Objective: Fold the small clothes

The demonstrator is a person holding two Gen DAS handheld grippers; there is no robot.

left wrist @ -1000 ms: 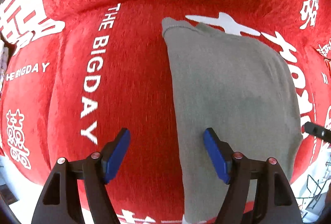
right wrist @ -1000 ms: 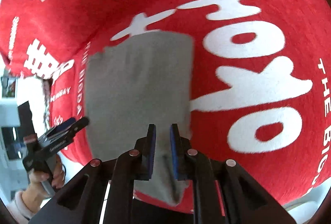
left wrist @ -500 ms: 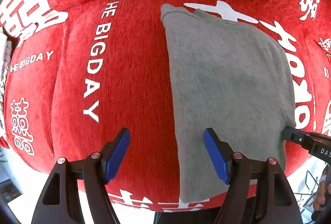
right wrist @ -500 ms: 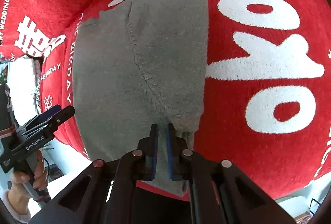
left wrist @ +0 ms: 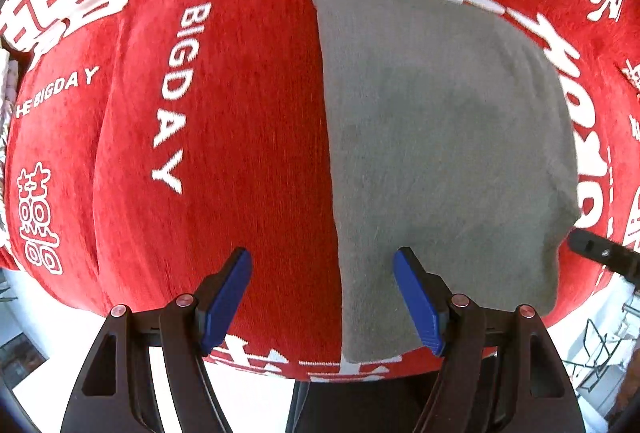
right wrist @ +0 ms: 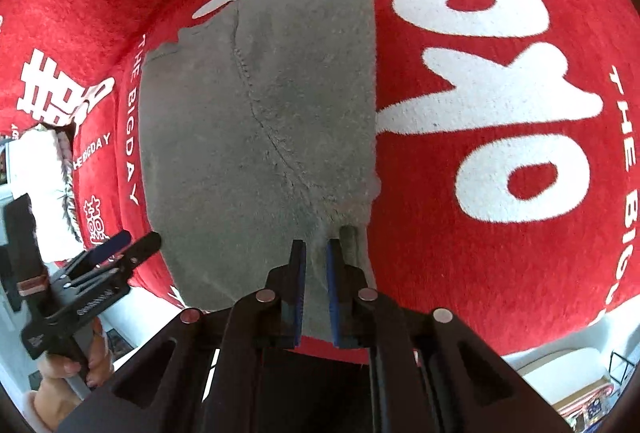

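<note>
Grey garment lies flat on the red printed blanket, already doubled into a rough rectangle; a seam runs diagonally across its top layer. Near edge of the garment hangs over the blanket's front edge.

Right hand-held gripper: blue pads nearly together, pinching a tuft at the garment's near right corner.

Left hand-held gripper: pads wide apart, straddling the garment's left edge near the front, gripping nothing.

Judgement: mid-fold, corner pickup stage. Next move likely calls for the left pads to clamp the garment's near left corner, then both lift together toward its far edge.
</note>
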